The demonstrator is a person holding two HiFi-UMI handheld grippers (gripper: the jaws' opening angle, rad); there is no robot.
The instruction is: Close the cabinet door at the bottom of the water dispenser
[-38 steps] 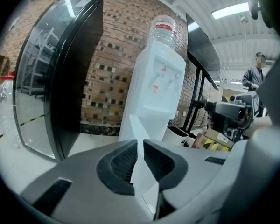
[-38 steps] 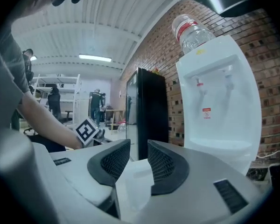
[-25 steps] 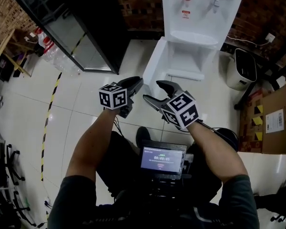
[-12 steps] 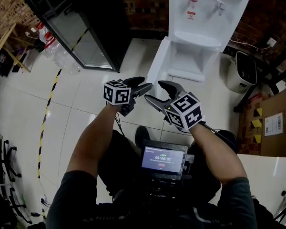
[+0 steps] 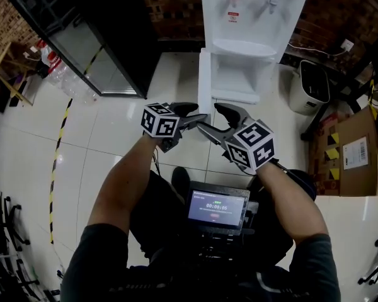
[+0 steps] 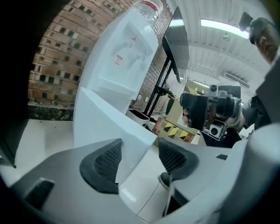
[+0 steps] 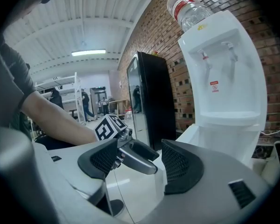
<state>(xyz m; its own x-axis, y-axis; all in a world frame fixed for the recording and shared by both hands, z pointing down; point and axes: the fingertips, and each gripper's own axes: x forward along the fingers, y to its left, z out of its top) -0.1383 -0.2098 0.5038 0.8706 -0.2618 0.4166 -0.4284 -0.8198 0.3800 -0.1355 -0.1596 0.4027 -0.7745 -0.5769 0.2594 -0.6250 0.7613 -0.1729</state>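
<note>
**Here, two open grippers at the dispenser's open door**

In the head view we see the white water dispenser (image 5: 252,17) standing against a brick wall (image 5: 176,5). The cabinet door (image 5: 205,80) at its foot is swung out toward the person on the left side of the compartment (image 5: 239,77), so that we view the door nearly edge-on and the white interior lies exposed.

The left gripper (image 5: 192,114) sits just below the door's free end, its jaws spread wide. In the left gripper view the door's white corner shows in the gap between the two ribbed pads (image 6: 106,161). Neither pad presses on it, and we cannot tell whether either touches it.

The right gripper (image 5: 218,122) lies just beside the left one, the tips close together. Its jaws are likewise wide apart and hold nothing. In the right gripper view we see one grey finger (image 7: 140,161) of the left gripper through that gap, and a water bottle (image 7: 186,7) inverted on the dispenser's top.

To the dispenser's left stands a black glass-fronted cabinet (image 5: 94,43). To its right are a white bin (image 5: 309,87) and, nearer the person, a cardboard box (image 5: 356,156). A small lit screen (image 5: 217,207) sits at the person's chest, over white floor tiles (image 5: 113,131).
</note>
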